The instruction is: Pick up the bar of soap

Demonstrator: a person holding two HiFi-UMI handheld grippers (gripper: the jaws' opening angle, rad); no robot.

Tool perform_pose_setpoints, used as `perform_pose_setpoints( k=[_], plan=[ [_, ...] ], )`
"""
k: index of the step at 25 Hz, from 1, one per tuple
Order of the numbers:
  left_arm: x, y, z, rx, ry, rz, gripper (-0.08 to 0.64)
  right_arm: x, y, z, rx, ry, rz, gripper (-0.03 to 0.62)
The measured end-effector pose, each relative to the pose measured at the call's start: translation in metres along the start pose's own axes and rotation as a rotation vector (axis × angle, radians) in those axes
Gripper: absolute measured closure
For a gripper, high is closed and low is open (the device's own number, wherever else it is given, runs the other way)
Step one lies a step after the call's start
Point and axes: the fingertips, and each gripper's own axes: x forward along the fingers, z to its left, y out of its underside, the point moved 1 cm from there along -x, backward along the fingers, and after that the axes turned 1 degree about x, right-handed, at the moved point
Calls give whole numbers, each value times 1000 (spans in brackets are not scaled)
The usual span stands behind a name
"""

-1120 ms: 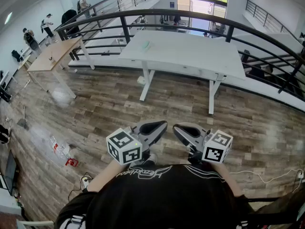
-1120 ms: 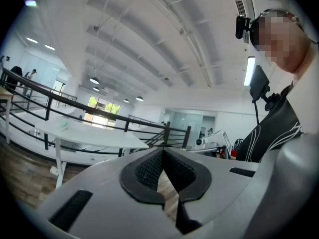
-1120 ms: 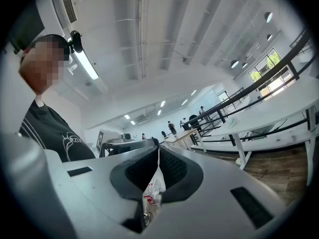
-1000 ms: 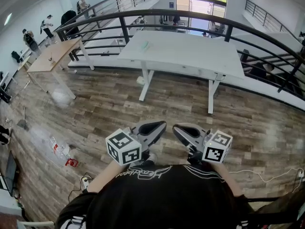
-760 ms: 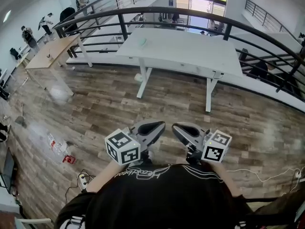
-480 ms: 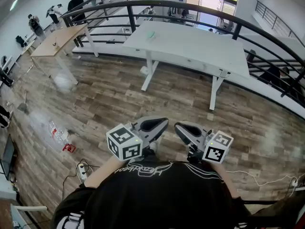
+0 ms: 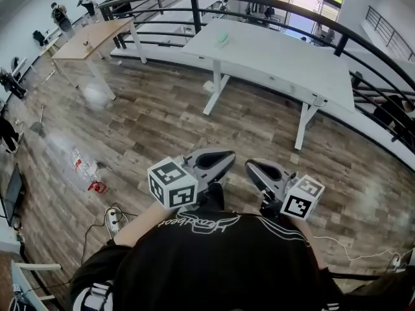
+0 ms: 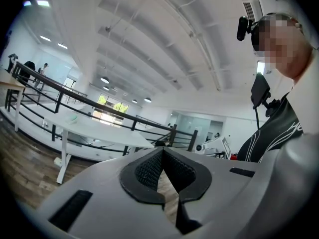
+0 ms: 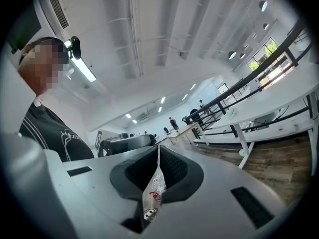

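Seemingly the approach step: left tool (image 7: 213, 162) and right tool (image 7: 264, 172) are pressed together, empty. The pale green bar of soap (image 7: 222, 39) lies on the far white desk (image 7: 279, 63); next, close in and spread one.

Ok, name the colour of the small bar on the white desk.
Pale green bar; best in head view.

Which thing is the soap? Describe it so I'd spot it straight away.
Find the long white table beside the black railing. Near its far left end lies the bar of soap, a small pale green lump, the only thing visible on that tabletop.
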Motion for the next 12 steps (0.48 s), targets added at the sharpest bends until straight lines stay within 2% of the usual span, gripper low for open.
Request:
perform_pose_setpoints(
  k=[6,12],
  plan=[
    [10,3,34,-14,4,-9,552,19,0,-31,5,24,3,574],
    [26,1,89,-44,14,-2,551,53,-3,-76,28,51,25,574]
  ],
)
